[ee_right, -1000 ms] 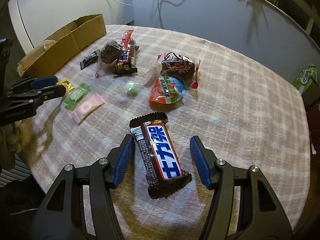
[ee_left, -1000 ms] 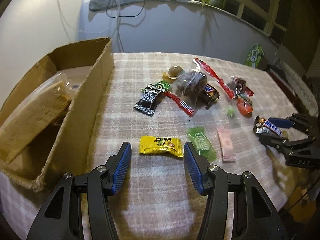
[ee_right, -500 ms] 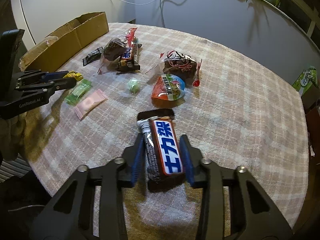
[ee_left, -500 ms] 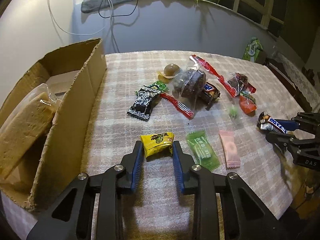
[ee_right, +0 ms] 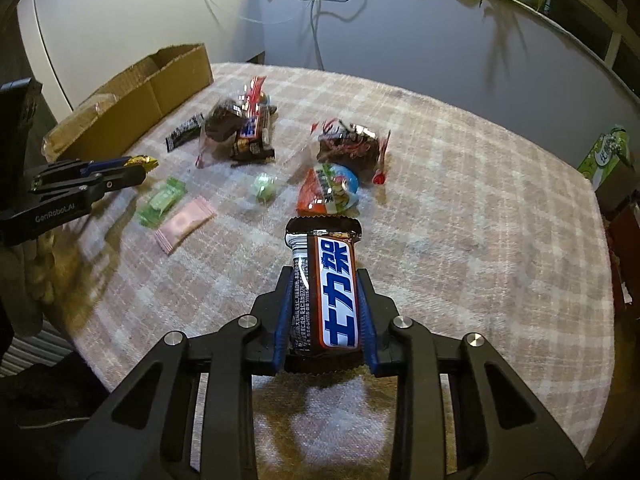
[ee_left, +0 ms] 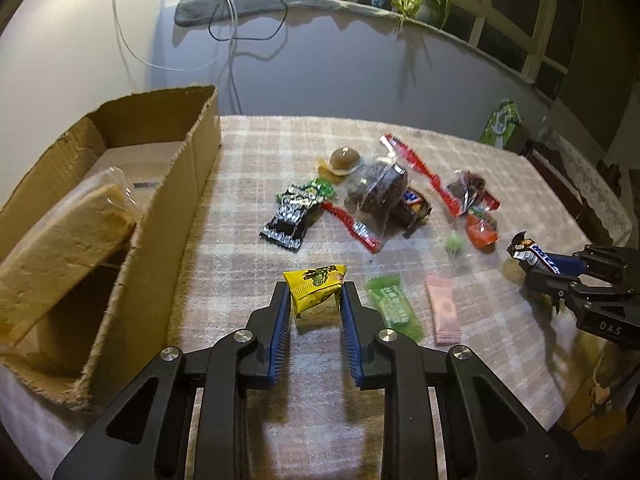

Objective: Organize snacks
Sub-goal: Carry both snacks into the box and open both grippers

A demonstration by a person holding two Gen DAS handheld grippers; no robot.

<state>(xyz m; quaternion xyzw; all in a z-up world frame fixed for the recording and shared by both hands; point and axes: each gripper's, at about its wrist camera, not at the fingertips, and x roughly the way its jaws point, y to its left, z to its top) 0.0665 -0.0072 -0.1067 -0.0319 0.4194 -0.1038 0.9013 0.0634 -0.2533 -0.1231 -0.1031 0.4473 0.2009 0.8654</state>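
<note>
Pinching a crumpled yellow candy packet (ee_left: 316, 285), the left tongs (ee_left: 313, 300) are holding it above the plaid tabletop (ee_left: 256, 160), right of the cardboard box (ee_left: 168, 208). The right tongs (ee_right: 325, 300) are clamping a chocolate bar (ee_right: 326, 288) near the tabletop's near edge.

box (ee_left: 160, 200) left of snack pile (ee_left: 376, 196) | 2 packets (ee_left: 394, 306) right of left gripper (ee_left: 312, 300)

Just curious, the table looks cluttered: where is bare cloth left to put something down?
Bare cloth lies right of the orange packet and between the cardboard box and the black packet. The middle, around the dark cake bag, is crowded.
</note>
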